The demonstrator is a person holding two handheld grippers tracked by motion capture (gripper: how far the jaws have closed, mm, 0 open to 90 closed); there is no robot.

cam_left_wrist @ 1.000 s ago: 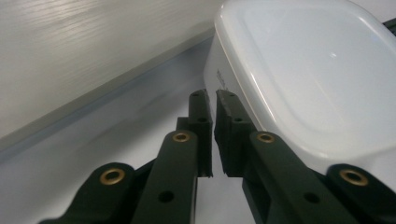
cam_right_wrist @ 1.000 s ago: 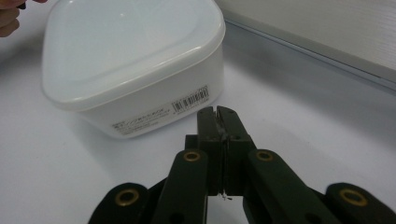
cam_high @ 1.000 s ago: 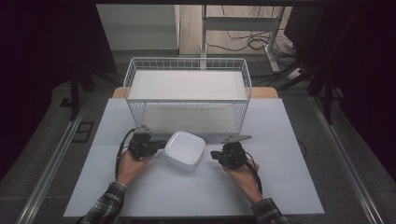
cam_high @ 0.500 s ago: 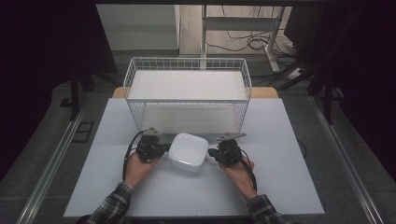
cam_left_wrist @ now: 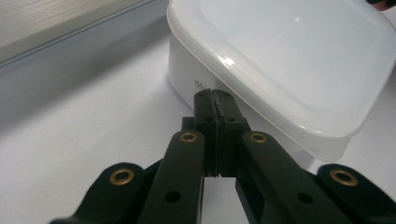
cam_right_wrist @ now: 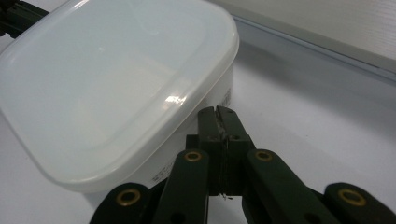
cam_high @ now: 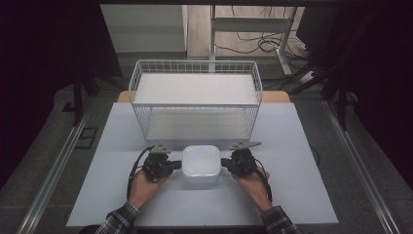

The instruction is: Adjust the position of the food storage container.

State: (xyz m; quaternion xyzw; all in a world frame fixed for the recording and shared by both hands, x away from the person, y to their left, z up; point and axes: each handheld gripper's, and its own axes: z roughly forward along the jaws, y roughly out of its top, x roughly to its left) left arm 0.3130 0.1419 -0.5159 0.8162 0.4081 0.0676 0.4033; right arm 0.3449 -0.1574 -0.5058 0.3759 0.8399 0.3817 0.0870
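- High view: my table [cam_high: 292, 195] is evenly lit from overhead and reads pale grey; the surroundings to the left and right fall into near black. The picture is soft and slightly grainy.
- High view: the white container [cam_high: 200, 165] between my tongs is bright enough to lose surface detail.
- Left gripper view: small glare spots sit on the container's lid [cam_left_wrist: 289, 56]; my jaws in the near foreground are slightly blurred, and the far left edge is out of focus.
- Right gripper view: a highlight marks the lid rim [cam_right_wrist: 175, 99]; a soft shadow lies beneath the container, and the far right background is blurred.
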